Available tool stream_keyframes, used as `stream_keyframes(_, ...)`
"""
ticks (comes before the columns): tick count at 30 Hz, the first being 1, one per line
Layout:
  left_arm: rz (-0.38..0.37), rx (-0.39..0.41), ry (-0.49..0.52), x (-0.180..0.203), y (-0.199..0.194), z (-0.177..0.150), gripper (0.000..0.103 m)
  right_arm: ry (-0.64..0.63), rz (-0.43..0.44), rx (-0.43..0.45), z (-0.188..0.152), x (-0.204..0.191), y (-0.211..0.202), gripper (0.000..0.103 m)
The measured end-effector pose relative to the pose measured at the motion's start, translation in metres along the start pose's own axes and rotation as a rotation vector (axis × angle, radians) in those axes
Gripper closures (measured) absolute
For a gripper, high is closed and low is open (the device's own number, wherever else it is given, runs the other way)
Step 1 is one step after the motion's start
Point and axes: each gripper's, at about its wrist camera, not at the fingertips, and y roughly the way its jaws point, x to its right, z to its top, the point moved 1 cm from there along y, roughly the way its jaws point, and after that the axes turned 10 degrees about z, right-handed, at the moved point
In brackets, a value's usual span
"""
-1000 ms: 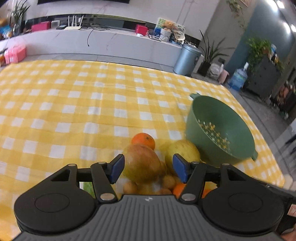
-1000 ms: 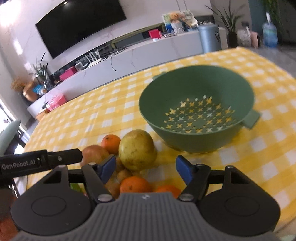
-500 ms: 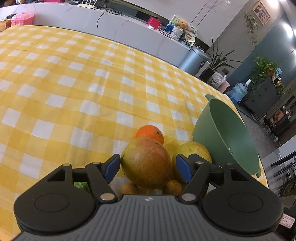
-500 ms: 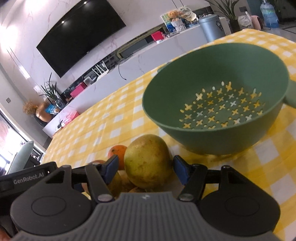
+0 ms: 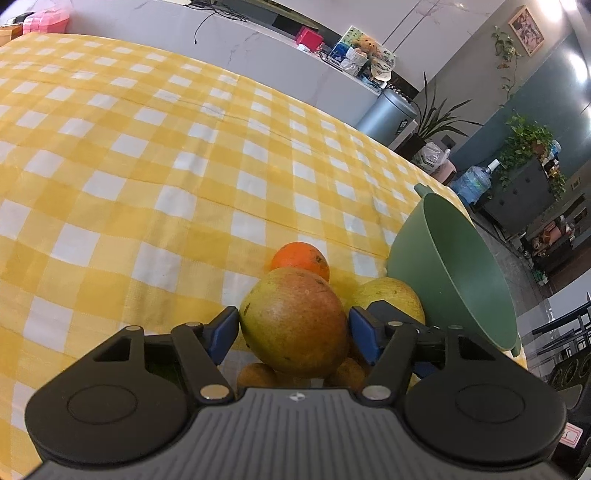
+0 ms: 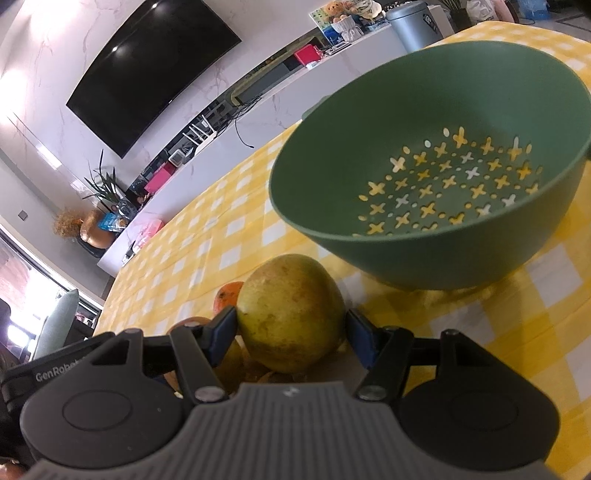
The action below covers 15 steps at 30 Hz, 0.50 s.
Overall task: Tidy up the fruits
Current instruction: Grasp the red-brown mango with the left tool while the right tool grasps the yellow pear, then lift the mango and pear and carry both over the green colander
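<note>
Yellow-and-white checked tablecloth (image 5: 155, 173), covering the table. Long white marble-look counter (image 5: 266, 55) behind it. Black wall-mounted television (image 6: 151, 74). Grey lidded bin (image 5: 386, 114) at the counter's end. Potted plant (image 5: 430, 122) just beside the bin. Blue water bottle (image 5: 476, 179) on the floor. Pink box (image 5: 46, 24) on the counter. 1 framed picture (image 5: 526, 26) high on the wall.

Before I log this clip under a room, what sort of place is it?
Most likely a home living room: a wall-mounted TV above a long white console, houseplants, and a table with a yellow checked cloth.
</note>
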Motion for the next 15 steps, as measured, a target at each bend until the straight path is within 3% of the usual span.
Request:
stream_keyframes(7,0.006,0.006,0.004,0.003,-0.002,0.0,0.029,-0.035,-0.013,0.001,-0.001,-0.004,-0.001,0.042)
stream_keyframes(15,0.017,0.105,-0.006,0.004,-0.025,0.007,0.029,-0.072,-0.002,0.015,-0.002,-0.013,-0.011,0.042)
